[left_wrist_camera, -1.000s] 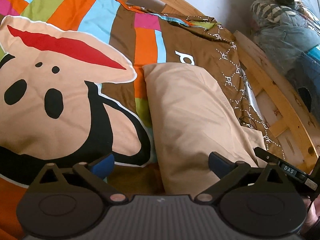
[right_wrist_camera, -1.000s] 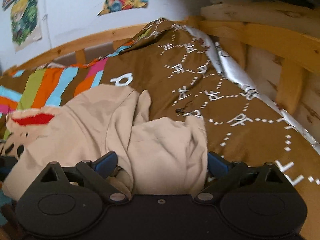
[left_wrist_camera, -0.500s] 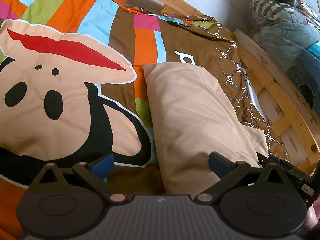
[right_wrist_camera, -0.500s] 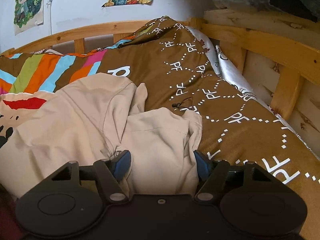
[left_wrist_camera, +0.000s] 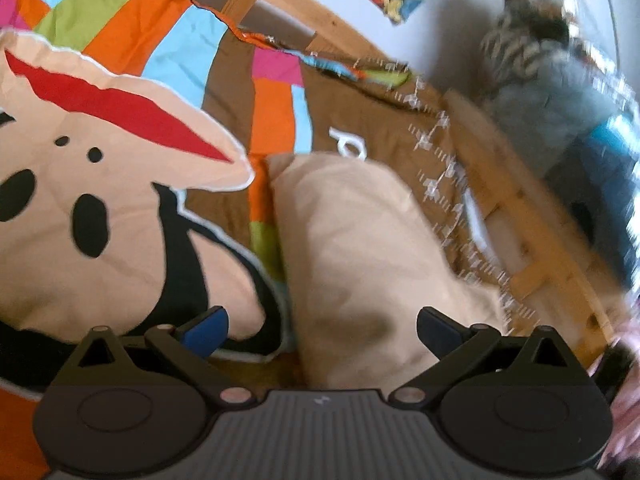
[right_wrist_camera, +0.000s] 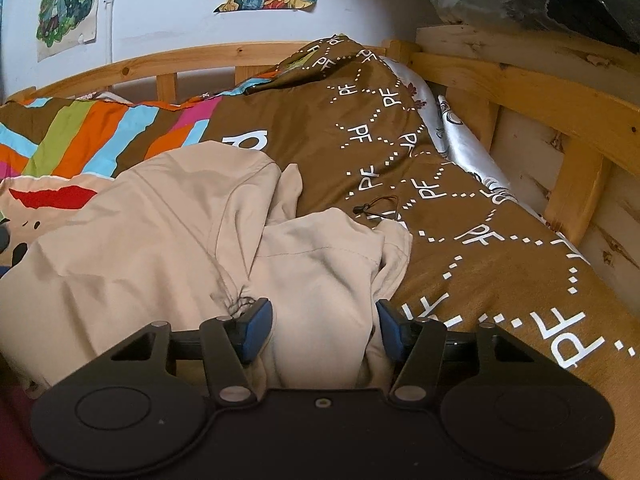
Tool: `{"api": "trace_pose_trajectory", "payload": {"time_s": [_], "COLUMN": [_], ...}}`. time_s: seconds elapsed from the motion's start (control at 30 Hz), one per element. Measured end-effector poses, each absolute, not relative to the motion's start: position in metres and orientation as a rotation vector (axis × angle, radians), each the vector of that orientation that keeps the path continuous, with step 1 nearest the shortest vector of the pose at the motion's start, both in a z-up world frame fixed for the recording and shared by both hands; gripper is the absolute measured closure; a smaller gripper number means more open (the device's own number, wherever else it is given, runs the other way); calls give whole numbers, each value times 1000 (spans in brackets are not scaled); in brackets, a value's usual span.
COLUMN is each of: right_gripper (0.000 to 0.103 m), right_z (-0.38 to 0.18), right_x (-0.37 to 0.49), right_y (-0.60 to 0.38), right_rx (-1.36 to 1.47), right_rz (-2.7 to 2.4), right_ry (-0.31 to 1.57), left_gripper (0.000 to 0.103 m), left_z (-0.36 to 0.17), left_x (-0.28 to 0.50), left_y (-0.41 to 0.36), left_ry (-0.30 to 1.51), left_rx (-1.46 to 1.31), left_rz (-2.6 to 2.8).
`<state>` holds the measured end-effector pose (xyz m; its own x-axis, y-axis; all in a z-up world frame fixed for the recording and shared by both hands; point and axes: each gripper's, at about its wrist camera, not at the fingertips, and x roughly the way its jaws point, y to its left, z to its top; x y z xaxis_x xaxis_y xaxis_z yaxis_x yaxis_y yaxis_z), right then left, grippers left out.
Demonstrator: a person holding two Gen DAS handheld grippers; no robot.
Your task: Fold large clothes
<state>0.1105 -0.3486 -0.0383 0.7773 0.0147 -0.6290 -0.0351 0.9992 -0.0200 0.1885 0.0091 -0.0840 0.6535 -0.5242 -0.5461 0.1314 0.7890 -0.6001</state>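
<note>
Bracketing beige garment (right_wrist_camera: 320, 280) | right tongs (right_wrist_camera: 324, 328) | left tongs (left_wrist_camera: 320, 328) spread

White "PF" monograms repeated across brown bedspread (right_wrist_camera: 400, 184), large white "P" letter near its stripes

Rumpled beige garment (right_wrist_camera: 168, 232) on bedspread (right_wrist_camera: 400, 168)

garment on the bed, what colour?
Plain beige garment, no print; clearest in the right wrist view.
</note>
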Motion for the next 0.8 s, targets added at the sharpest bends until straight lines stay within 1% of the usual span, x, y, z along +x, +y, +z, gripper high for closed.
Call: {"api": "trace_pose_trajectory", "payload": {"time_s": [0.13,0.2,0.27,0.3,0.33,0.37,0.4,0.43,0.47,0.5,0.6,0.8], "right_gripper": [44,44,49,52,61,73,79,89,94,95,97,99], "right_z": [-40,-40,-41,-41,-40,-39,-36,-33,-31,-27,-14,15], "right_x": [113,113,113,114,114,115,115,115,114,114,110,121], "right_y": [-354,-358,-360,-360,-361,-362,-361,-360,-357,-353,-339,-296], "right_rx": [15,25,29,33,41,55,67,68,67,66,29,-56], "right_rz": [40,57,71,82,92,105,111,114,119,121,160,266], "right_ry": [676,673,672,671,669,667,660,651,640,625,561,423], "left_gripper": [2,5,5,10,13,16,20,23,30,35,39,42], "left_z": [-96,-106,-117,-119,-119,-116,-111,-106,-99,-91,-69,-25], "left_x": [224,247,264,268,272,274,276,276,273,268,254,242], "left_y": [12,6,-3,-6,-12,-18,-26,-32,-37,-42,-52,-47], "left_ry": [834,919,1008,1019,1030,1038,1044,1045,1029,1000,919,761], "left_rx": [-657,-674,-686,-695,-692,-668,-621,-585,-553,-515,-419,-267], "left_rz": [-482,-520,-547,-567,-588,-583,-561,-536,-511,-501,-489,-484]}}
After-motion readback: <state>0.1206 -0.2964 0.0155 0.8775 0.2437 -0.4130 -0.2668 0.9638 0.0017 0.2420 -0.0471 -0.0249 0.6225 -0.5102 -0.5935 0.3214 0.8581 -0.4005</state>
